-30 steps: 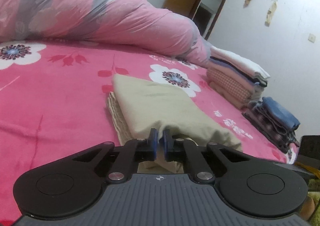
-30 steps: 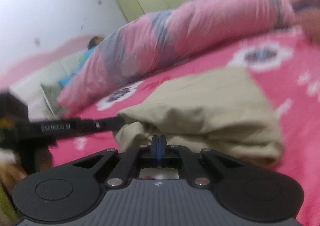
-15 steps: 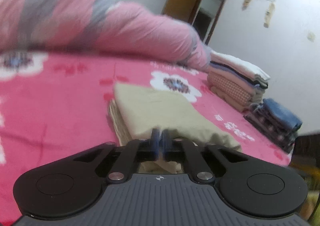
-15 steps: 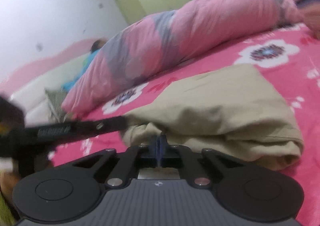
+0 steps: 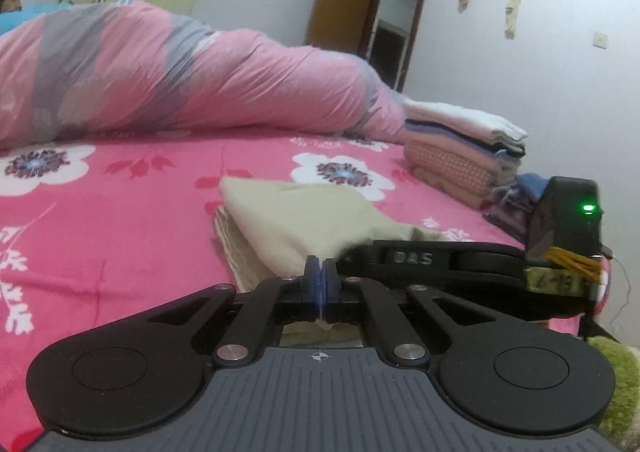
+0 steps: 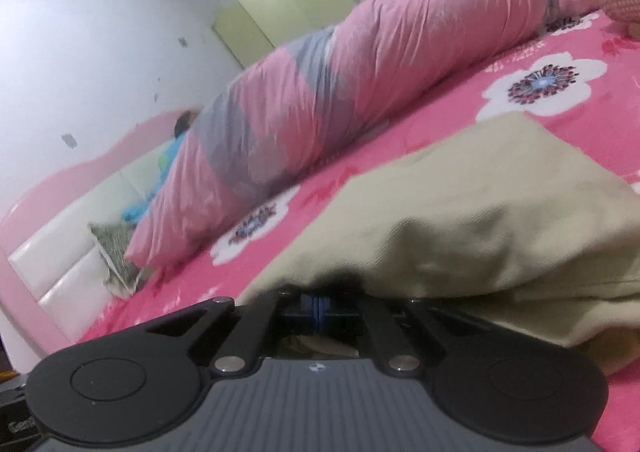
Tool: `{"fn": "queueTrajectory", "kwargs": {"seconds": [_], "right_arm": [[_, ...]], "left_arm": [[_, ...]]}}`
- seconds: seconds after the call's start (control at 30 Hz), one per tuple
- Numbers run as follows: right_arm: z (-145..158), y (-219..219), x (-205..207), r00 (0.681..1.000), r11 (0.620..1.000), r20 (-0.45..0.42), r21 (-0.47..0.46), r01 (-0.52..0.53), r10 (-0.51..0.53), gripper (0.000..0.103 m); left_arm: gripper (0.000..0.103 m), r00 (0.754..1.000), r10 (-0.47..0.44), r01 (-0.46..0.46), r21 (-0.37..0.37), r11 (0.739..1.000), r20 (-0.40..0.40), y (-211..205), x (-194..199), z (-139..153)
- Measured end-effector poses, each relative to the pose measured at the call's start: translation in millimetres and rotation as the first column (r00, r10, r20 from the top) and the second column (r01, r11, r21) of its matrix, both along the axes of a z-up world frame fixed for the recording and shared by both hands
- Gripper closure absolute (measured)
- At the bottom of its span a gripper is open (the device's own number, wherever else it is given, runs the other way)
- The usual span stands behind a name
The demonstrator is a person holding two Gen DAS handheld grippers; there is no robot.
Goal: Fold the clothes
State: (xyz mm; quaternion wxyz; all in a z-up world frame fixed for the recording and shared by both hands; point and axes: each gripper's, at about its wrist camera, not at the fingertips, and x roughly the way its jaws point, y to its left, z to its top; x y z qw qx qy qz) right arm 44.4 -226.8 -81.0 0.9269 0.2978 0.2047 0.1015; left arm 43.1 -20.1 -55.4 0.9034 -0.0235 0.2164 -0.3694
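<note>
A folded beige garment (image 5: 304,219) lies on the pink flowered bedspread (image 5: 100,219). My left gripper (image 5: 320,280) is shut at the garment's near edge, with a sliver of beige cloth between its pads. My right gripper (image 6: 318,302) is shut, its tips tucked under the garment's (image 6: 480,219) raised near edge; whether it pinches cloth is hidden. The right gripper's black body (image 5: 480,268) also shows in the left wrist view, lying against the garment's right side.
A rolled pink and grey duvet (image 5: 180,79) lies across the back of the bed. A stack of folded clothes (image 5: 460,147) and a darker pile (image 5: 516,199) sit at the bed's right edge. A white headboard (image 6: 60,264) stands at the left.
The right gripper has pushed in under the garment's near edge and now appears in the left wrist view. The left gripper has stayed shut at the edge.
</note>
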Motion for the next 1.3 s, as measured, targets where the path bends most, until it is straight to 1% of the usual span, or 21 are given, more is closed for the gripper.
{"fn": "queueTrajectory", "kwargs": {"seconds": [0.07,0.17,0.2,0.33,0.4,0.5,0.57,0.6,0.63,0.67,0.7,0.73,0.83,0.87,0.9,0.93,1.0,1.07,1.13,1.23,1.3], "right_arm": [[-9.0,2.7,12.1,1.000,0.999,-0.025,0.035,0.006,-0.005,0.103],[-11.0,7.4,13.7,1.000,1.000,-0.009,0.009,0.024,-0.024,0.102],[-8.9,3.8,8.3,1.000,1.000,-0.004,0.022,0.017,-0.017,0.101],[-4.0,-17.4,-24.6,1.000,0.999,0.011,0.039,0.023,-0.024,0.098],[-0.1,-24.1,-40.9,0.999,0.999,0.019,0.037,0.030,-0.031,0.094],[5.9,-26.2,-56.9,0.999,0.999,0.042,0.037,-0.013,0.011,0.094],[13.8,-11.5,-57.3,0.996,0.998,0.066,-0.034,-0.061,0.063,0.094],[17.5,-2.5,-57.3,0.992,0.993,0.079,-0.081,-0.088,0.094,0.091],[20.0,7.9,-56.3,0.987,0.984,0.089,-0.130,-0.120,0.132,0.086],[21.7,18.5,-54.8,0.983,0.974,0.090,-0.173,-0.144,0.161,0.073],[22.9,28.6,-53.1,0.978,0.963,0.090,-0.215,-0.165,0.187,0.065],[22.7,37.5,-49.8,0.976,0.952,0.085,-0.251,-0.176,0.202,0.064],[17.1,59.9,-34.0,0.978,0.924,0.057,-0.343,-0.168,0.199,0.065],[14.5,63.7,-28.2,0.983,0.919,0.052,-0.366,-0.143,0.174,0.073],[12.8,64.6,-24.6,0.987,0.919,0.048,-0.375,-0.122,0.150,0.095],[12.7,62.5,-23.7,0.990,0.926,0.052,-0.364,-0.103,0.131,0.101],[17.6,54.0,-30.1,0.990,0.943,0.084,-0.322,-0.081,0.114,0.101],[22.1,46.6,-38.0,0.989,0.955,0.111,-0.291,-0.062,0.099,0.101],[19.4,37.5,-40.8,0.993,0.974,0.099,-0.221,-0.045,0.068,0.101],[8.1,16.8,-37.3,0.996,0.998,0.064,-0.033,-0.054,0.056,0.101],[-4.1,-1.1,-33.9,0.997,0.988,0.040,0.134,-0.070,0.065,0.101]], "left_arm": [[0.103,1.000,-0.005,0.005,0.025,1.000,-0.010,-3.8,0.9,-4.4],[0.103,1.000,-0.004,0.005,0.042,0.999,-0.027,-1.3,0.6,-7.6],[0.103,0.999,-0.006,0.007,0.036,0.999,-0.033,1.7,0.3,-7.5],[0.103,0.998,0.002,-0.004,-0.038,0.999,-0.058,18.7,-0.9,-4.0],[0.102,0.997,0.019,-0.025,-0.075,0.997,-0.072,25.8,0.4,-2.0],[0.100,0.992,0.056,-0.069,-0.121,0.990,-0.113,34.5,9.3,-2.4],[0.100,0.986,0.081,-0.102,-0.145,0.984,-0.144,39.5,16.4,-3.2],[0.100,0.985,0.089,-0.112,-0.153,0.982,-0.150,41.8,18.1,-2.4],[0.100,0.984,0.095,-0.120,-0.160,0.980,-0.151,43.8,18.7,-1.2],[0.100,0.983,0.101,-0.127,-0.167,0.978,-0.152,45.8,19.2,0.0],[0.099,0.983,0.107,-0.132,-0.171,0.976,-0.149,47.3,19.1,1.6],[0.096,0.983,0.112,-0.136,-0.171,0.976,-0.143,48.3,18.3,3.2],[0.090,0.983,0.117,-0.141,-0.175,0.974,-0.139,49.3,17.8,4.7],[0.090,0.983,0.118,-0.142,-0.177,0.974,-0.139,49.1,18.0,4.8],[0.090,0.983,0.118,-0.142,-0.178,0.974,-0.139,49.0,18.1,4.9],[0.089,0.984,0.116,-0.140,-0.175,0.975,-0.137,48.3,18.7,4.8],[0.082,0.986,0.108,-0.129,-0.165,0.978,-0.130,46.1,20.7,4.3],[0.059,0.987,0.091,-0.110,-0.150,0.983,-0.129,42.0,25.0,3.4],[0.051,0.988,0.068,-0.087,-0.134,0.987,-0.136,34.8,31.2,1.9],[0.051,0.992,0.022,-0.037,-0.118,0.992,-0.127,22.7,37.4,1.8],[0.050,0.993,-0.014,0.002,-0.106,0.994,-0.113,15.0,39.8,2.2]]}}
